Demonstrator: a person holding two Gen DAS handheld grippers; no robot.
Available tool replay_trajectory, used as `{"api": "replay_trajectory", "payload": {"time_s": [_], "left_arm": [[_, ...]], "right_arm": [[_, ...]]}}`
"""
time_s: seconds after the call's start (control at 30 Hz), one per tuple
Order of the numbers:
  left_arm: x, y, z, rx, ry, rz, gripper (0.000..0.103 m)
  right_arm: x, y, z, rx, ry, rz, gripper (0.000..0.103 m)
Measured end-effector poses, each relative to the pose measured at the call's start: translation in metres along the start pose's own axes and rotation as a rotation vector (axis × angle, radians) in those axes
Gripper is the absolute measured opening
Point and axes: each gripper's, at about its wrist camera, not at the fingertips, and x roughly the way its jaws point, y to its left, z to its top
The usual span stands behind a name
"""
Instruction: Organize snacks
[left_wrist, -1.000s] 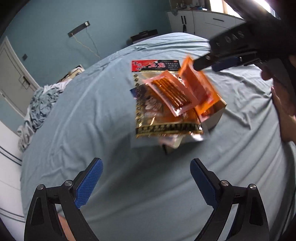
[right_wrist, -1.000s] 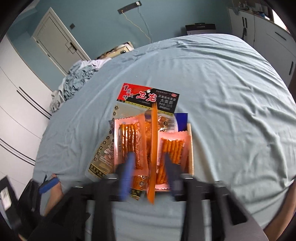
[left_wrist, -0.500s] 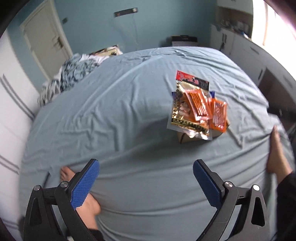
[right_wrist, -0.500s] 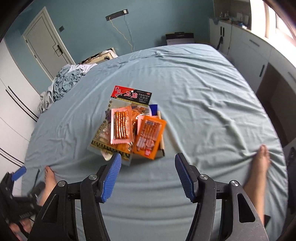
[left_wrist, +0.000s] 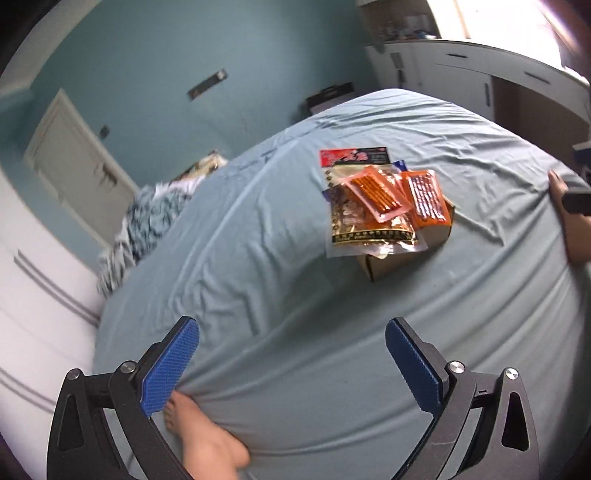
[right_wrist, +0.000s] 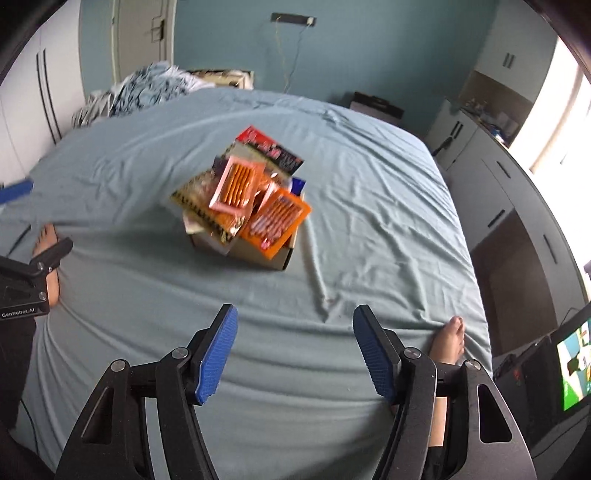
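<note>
A small brown cardboard box (left_wrist: 402, 256) sits on the pale blue bedsheet, heaped with snack packets that overhang its rim; a large gold-and-black bag with a red header (left_wrist: 364, 206) lies lowest, jutting out left and far; a pink-edged pack of orange sticks (left_wrist: 375, 192) rests tilted on it; an orange pack (left_wrist: 426, 197) lies beside that, on the right.
</note>
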Motion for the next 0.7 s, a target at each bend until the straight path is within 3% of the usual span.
{"api": "replay_trajectory", "payload": {"time_s": [0.1, 0.2, 0.37, 0.53, 0.7], "left_arm": [[0.005, -0.003, -0.004, 0.033, 0.0, -0.017, 0.103], [0.016, -0.001, -0.008, 0.018, 0.038, -0.025, 0.103], [0.031, -0.004, -0.011, 0.006, 0.116, -0.01, 0.103], [0.026, -0.007, -0.008, -0.005, 0.099, -0.038, 0.103], [0.029, -0.01, -0.006, -0.017, 0.111, -0.048, 0.103]], "right_arm": [[-0.003, -0.001, 0.007, -0.035, -0.023, 0.014, 0.064], [-0.001, -0.016, 0.008, 0.042, -0.026, 0.057, 0.064], [0.007, -0.021, -0.008, 0.026, -0.115, -0.011, 0.064], [0.025, -0.027, -0.015, 0.08, -0.025, 0.02, 0.064], [0.034, -0.021, -0.014, -0.01, 0.006, -0.033, 0.064]]}}
